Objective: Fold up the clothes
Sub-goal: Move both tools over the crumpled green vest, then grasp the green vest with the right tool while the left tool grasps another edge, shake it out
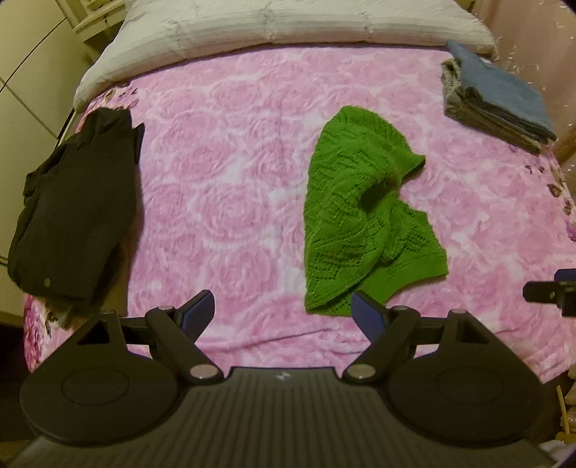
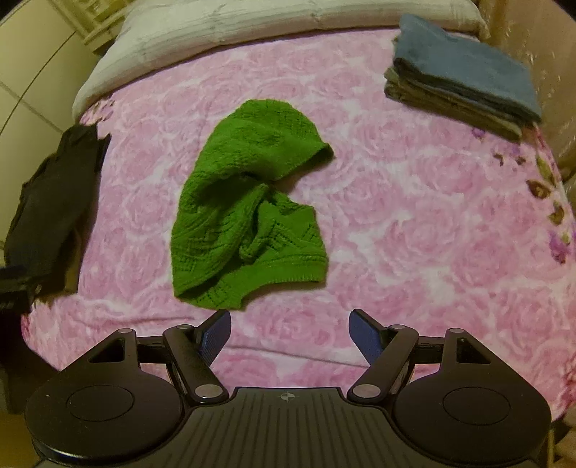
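Note:
A crumpled green knitted garment (image 1: 363, 223) lies on the pink rose-patterned blanket (image 1: 223, 201); it also shows in the right wrist view (image 2: 248, 219). My left gripper (image 1: 282, 306) is open and empty, above the bed's near edge, just left of the garment's near hem. My right gripper (image 2: 289, 329) is open and empty, just in front of the garment's near hem. The tip of the right gripper (image 1: 550, 293) shows at the right edge of the left wrist view. The left gripper shows as a dark shape (image 2: 12, 288) at the left edge of the right wrist view.
A black garment (image 1: 72, 212) lies crumpled at the bed's left edge (image 2: 46, 201). A stack of folded blue and grey clothes (image 1: 496, 97) sits at the far right corner (image 2: 460, 79). A grey-white quilt (image 1: 288, 25) lies across the head of the bed. A wall is at left.

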A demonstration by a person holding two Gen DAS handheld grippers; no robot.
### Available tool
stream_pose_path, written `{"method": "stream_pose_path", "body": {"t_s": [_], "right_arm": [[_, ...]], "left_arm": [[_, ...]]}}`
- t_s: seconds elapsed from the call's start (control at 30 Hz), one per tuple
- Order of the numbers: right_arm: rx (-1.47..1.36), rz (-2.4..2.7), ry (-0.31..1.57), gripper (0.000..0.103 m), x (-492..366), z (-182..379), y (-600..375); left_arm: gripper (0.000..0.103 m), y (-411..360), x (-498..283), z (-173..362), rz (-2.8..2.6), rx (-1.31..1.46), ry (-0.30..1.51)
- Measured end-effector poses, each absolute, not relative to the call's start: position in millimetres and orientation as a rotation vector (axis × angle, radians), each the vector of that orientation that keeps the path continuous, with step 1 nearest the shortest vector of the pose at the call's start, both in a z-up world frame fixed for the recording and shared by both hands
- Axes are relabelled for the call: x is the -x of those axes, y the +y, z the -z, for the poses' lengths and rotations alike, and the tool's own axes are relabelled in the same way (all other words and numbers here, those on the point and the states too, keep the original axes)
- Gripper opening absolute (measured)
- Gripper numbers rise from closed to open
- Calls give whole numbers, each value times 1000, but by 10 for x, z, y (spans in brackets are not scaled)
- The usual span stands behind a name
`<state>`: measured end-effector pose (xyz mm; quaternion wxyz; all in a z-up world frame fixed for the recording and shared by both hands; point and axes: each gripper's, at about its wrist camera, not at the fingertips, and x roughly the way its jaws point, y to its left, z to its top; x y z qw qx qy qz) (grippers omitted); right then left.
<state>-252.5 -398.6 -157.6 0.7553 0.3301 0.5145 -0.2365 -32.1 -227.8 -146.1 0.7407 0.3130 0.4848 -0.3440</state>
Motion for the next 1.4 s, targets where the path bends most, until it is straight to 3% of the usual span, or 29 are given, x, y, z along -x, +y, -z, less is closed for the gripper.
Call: {"method": "stream_pose_path", "body": {"t_s": [0.4, 0.47, 0.7, 1.1, 1.13, 1.17, 1.4], "right_arm": [[-1056, 626, 962, 74, 2591, 2222, -4233], [-1128, 630, 924, 52, 2543, 2329, -4211], [-1308, 676, 790, 53, 2195, 2713, -4116], [-1313, 801, 707, 53, 1416, 3497, -4185], [-1301, 785, 718, 49, 1370, 3534, -4180], [-1289, 770, 729, 19, 1327, 3569, -4175], [-1182, 694, 688, 5, 1925, 3031, -3970]], "left_arm": [[80, -2567, -42, 1688, 787, -770, 1094], [80, -2671, -142, 1732, 813, -786, 1092], [80, -3109, -660, 1896, 893, -842, 1060], [80, -3423, -1263, 2230, 924, -884, 1075], [80, -3429, -1286, 2243, 924, -883, 1080], [80, -3438, -1305, 2248, 924, -880, 1081], [80, -3557, -1356, 2193, 940, -847, 1075]]}}
